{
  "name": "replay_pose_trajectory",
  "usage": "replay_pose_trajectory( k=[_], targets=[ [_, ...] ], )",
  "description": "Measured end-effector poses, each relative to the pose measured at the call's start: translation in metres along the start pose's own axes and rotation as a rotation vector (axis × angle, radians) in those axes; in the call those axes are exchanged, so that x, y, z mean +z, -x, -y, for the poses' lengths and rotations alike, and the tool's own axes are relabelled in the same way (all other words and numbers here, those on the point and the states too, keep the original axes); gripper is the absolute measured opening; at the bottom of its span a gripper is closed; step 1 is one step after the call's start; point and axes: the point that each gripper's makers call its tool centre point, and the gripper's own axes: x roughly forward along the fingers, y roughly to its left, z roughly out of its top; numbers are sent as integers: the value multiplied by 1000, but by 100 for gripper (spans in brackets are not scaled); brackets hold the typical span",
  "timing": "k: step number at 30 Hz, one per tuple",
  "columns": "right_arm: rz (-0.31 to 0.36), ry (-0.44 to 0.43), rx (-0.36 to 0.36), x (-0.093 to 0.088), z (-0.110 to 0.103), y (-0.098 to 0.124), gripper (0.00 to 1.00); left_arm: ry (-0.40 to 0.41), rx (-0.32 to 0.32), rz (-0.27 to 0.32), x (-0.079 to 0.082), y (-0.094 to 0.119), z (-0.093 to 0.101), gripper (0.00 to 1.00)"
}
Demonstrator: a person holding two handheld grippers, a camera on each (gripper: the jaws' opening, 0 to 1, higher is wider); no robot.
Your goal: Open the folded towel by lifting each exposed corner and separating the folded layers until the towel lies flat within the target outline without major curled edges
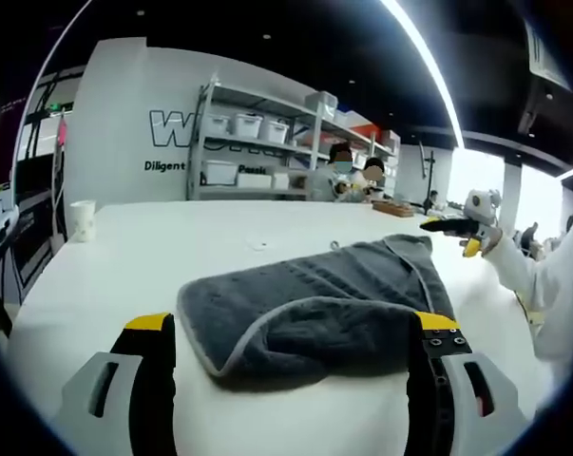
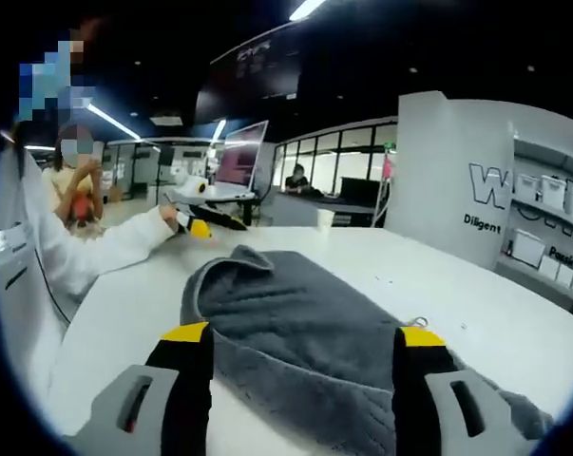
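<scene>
A grey towel (image 1: 315,304) lies folded on the white table (image 1: 124,266), its near layer doubled over with a pale hem showing. My left gripper (image 1: 291,342) is open, its yellow-tipped jaws wide apart on either side of the towel's near folded edge. In the right gripper view the towel (image 2: 305,323) runs away from the camera, its far end bunched up. My right gripper (image 2: 303,353) is open, jaws straddling the near end. The right gripper (image 1: 462,233) hovers past the towel's far right corner, held from a white sleeve (image 1: 533,275). The left gripper (image 2: 202,224) shows beyond the bunched end.
A paper cup (image 1: 82,220) stands near the table's far left edge, also the cup (image 2: 326,218). Metal shelving (image 1: 267,142) with white bins and a lettered wall rise behind the table. People sit in the background. The table (image 2: 476,313) is bare white around the towel.
</scene>
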Motion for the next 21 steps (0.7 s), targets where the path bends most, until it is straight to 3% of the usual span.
replay_pose_trajectory(
  k=[10,15,18,21],
  targets=[
    [61,-36,-67,-5,25,33,90,24,-47,43,-4,-17,15,100],
    [84,-70,-101,-6,35,50,94,22,-19,84,-2,-14,20,100],
    [60,-67,-111,-12,36,54,98,33,0,117,0,-11,26,100],
    [54,-83,-71,-14,28,52,99,29,24,145,1,-10,34,100]
  ],
)
